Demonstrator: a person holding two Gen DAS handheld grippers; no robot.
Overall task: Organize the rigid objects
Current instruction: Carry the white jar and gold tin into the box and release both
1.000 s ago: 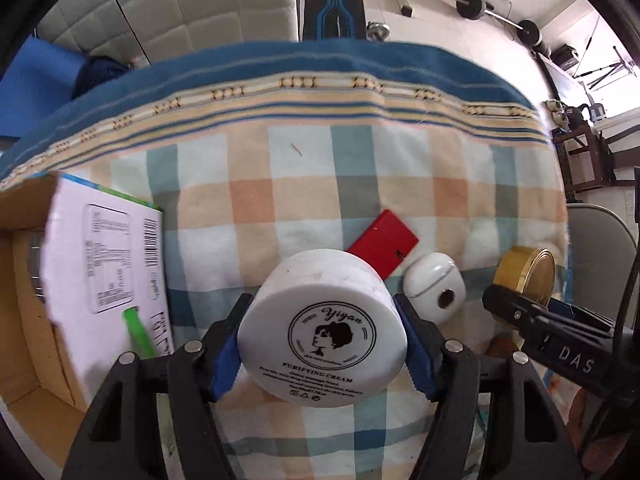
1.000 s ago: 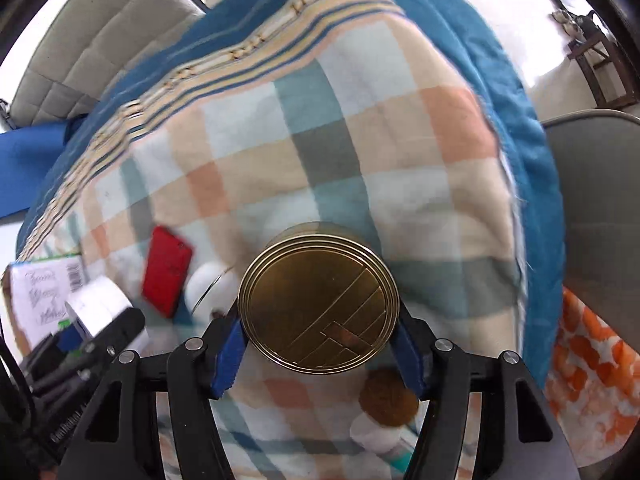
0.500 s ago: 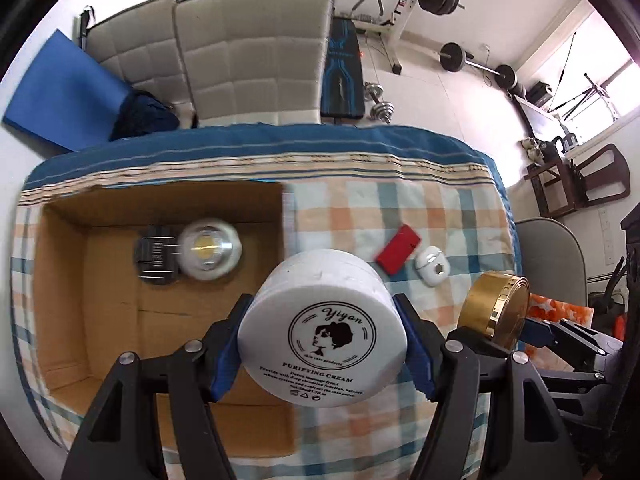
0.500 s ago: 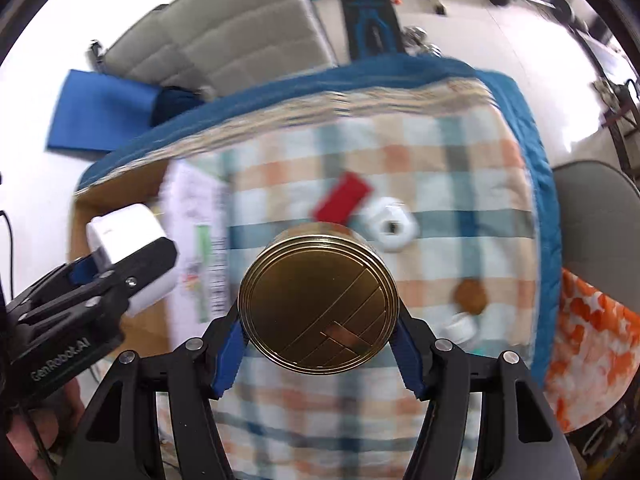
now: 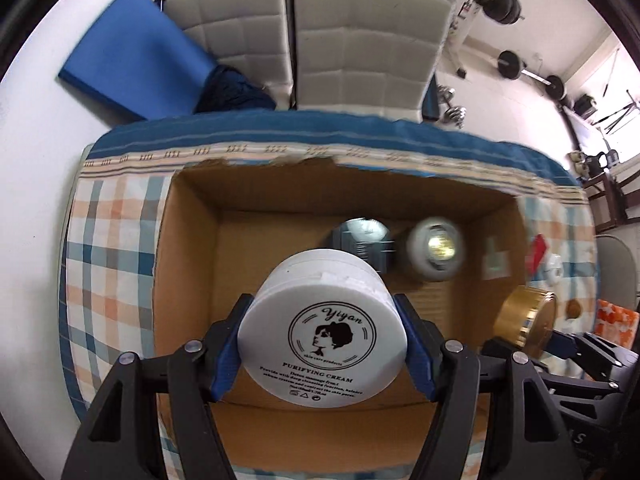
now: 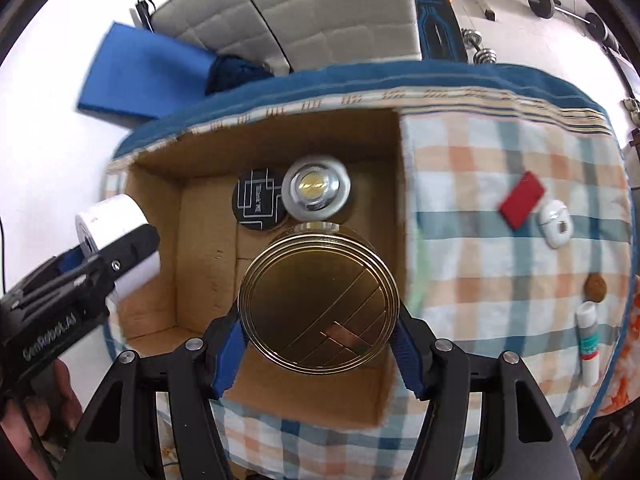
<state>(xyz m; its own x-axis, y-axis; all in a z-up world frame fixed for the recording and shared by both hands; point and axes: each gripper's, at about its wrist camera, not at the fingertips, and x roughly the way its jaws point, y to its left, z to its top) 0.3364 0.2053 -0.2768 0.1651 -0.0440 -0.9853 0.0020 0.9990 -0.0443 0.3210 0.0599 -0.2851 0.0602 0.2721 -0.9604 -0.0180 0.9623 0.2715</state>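
Two grey quilted chairs [image 5: 360, 40] pushed against the desk's far edge, blue mat [image 5: 132, 64] on white floor [image 5: 36, 160], barbell [image 5: 532, 76] and dumbbells [image 5: 452, 110] beyond, bright daylight at right, checked cloth [image 6: 500, 264] with blue border over the desk

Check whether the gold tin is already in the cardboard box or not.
Not yet in. The gold tin is clamped in the right tongs, held above the cardboard box, whose floor shows beneath it.
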